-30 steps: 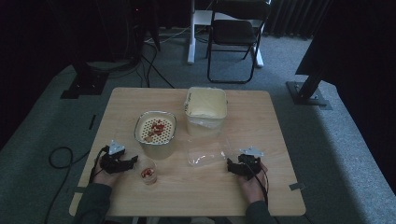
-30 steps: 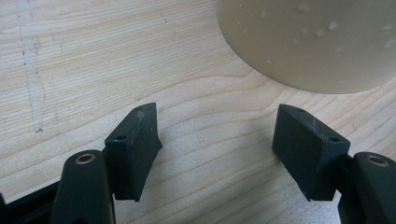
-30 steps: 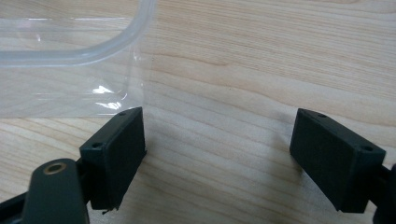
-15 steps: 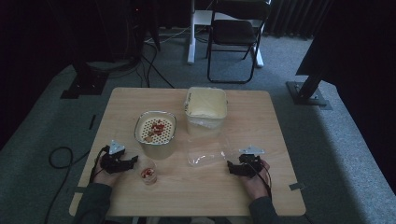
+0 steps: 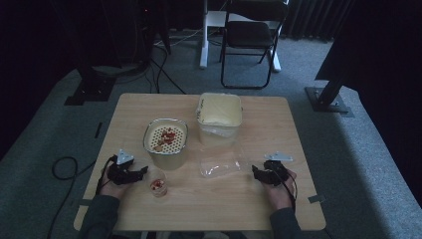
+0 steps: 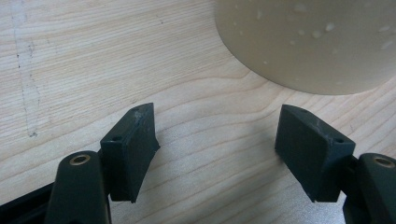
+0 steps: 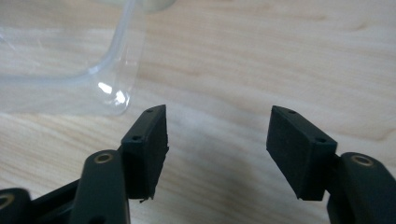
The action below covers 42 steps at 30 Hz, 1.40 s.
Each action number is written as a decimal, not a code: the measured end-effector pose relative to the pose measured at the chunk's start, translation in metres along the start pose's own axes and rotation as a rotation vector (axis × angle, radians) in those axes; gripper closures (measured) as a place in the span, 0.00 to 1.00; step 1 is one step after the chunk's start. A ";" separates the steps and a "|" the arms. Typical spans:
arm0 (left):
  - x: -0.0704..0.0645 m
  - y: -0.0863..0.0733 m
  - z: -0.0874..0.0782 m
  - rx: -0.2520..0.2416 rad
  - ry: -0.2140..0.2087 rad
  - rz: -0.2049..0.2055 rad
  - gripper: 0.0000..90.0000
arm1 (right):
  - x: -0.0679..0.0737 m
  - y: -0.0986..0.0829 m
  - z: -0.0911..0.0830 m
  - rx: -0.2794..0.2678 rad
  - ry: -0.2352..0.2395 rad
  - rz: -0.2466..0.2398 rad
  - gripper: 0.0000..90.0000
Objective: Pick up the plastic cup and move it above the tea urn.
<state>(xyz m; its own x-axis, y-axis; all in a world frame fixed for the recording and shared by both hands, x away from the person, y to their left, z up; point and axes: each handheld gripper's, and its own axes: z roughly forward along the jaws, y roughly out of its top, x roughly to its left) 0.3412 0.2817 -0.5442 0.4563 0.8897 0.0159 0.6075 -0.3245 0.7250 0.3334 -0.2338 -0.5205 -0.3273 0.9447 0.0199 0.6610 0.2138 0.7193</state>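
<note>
My left gripper (image 5: 141, 172) rests near the table's (image 5: 298, 139) front-left corner, jaws apart, just beside one small cup (image 5: 158, 182). My right gripper (image 5: 257, 174), jaws apart, sits beside one clear lid (image 5: 221, 167). Behind: one strainer bowl (image 5: 165, 140), one tub (image 5: 219, 113).

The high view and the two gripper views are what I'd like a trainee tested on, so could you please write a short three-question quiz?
1. True or false: the left gripper is shut on the small cup.
2. Which thing lies nearest the right gripper? A) the metal strainer bowl B) the clear plastic lid C) the cream tub
3. Fill in: the strainer bowl holds red and ____ pieces.

Key: 1. False; its fingers stand apart over bare wood. 2. B. 3. Tan.
</note>
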 end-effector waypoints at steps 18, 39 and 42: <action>0.000 0.000 0.000 0.000 0.000 0.000 0.33 | 0.003 0.051 -0.014 -0.094 0.032 -0.034 0.50; 0.000 0.001 0.001 0.002 -0.001 0.001 0.32 | 0.023 0.064 0.035 0.025 0.106 -0.006 0.92; 0.000 0.001 0.001 0.000 -0.002 -0.001 0.32 | 0.020 0.064 0.032 0.020 0.102 0.004 0.95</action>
<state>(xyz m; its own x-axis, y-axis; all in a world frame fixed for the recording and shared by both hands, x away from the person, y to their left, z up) 0.3422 0.2807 -0.5442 0.4565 0.8896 0.0138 0.6083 -0.3234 0.7248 0.3905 -0.1931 -0.4964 -0.3909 0.9156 0.0936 0.6752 0.2162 0.7052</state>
